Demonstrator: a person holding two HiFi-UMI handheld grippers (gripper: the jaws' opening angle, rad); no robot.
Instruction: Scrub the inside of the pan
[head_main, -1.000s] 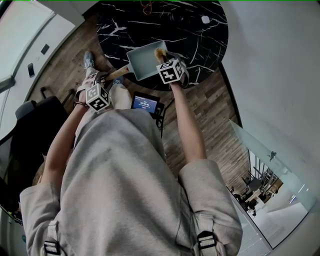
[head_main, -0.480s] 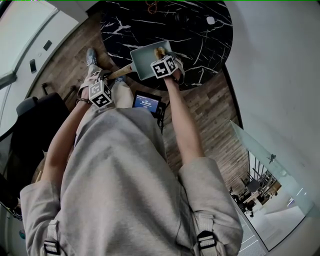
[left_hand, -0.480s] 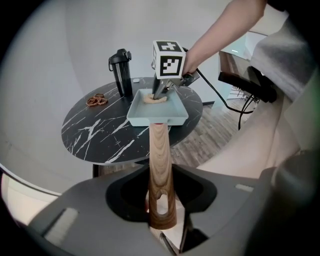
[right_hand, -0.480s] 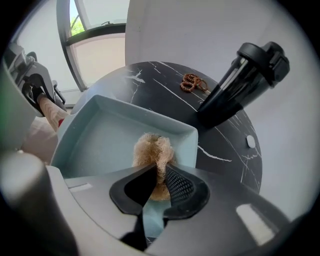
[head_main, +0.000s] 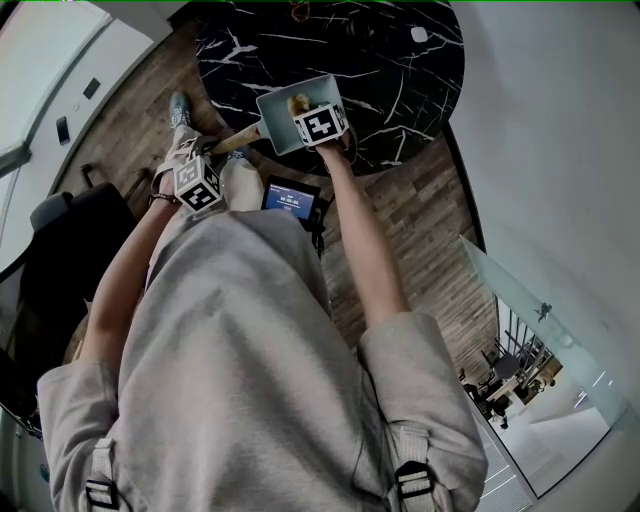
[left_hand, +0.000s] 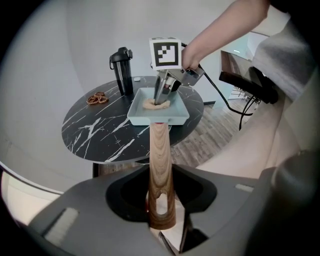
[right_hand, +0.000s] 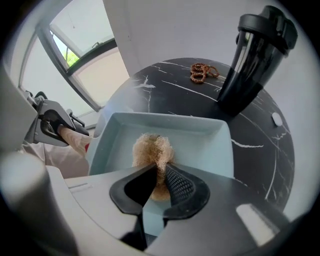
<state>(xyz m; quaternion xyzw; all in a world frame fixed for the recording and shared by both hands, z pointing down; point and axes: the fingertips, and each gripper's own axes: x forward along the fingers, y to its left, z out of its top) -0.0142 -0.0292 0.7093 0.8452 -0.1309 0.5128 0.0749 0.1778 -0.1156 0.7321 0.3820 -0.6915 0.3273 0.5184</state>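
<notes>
A pale blue square pan (head_main: 275, 112) sits at the near edge of a round black marble table (head_main: 400, 70). Its wooden handle (left_hand: 160, 170) runs toward me, and my left gripper (left_hand: 161, 200) is shut on it. The right gripper (right_hand: 157, 177) reaches down into the pan (right_hand: 205, 140) and is shut on a tan fibrous scrubber (right_hand: 151, 150), which rests on the pan floor. In the left gripper view, the right gripper (left_hand: 161, 97) presses the scrubber (left_hand: 156, 104) near the middle of the pan (left_hand: 172, 116).
A black bottle (left_hand: 122, 70) stands behind the pan. Brown pretzel-shaped pieces (left_hand: 97, 98) lie to its left, and a small white disc (right_hand: 276, 119) lies on the table's right side. A small screen device (head_main: 291, 203) and a black chair (head_main: 70, 230) stand on the wood floor.
The right gripper has slid the scrubber across the pan floor, farther from me and a little left. The left gripper has kept its hold on the handle.
</notes>
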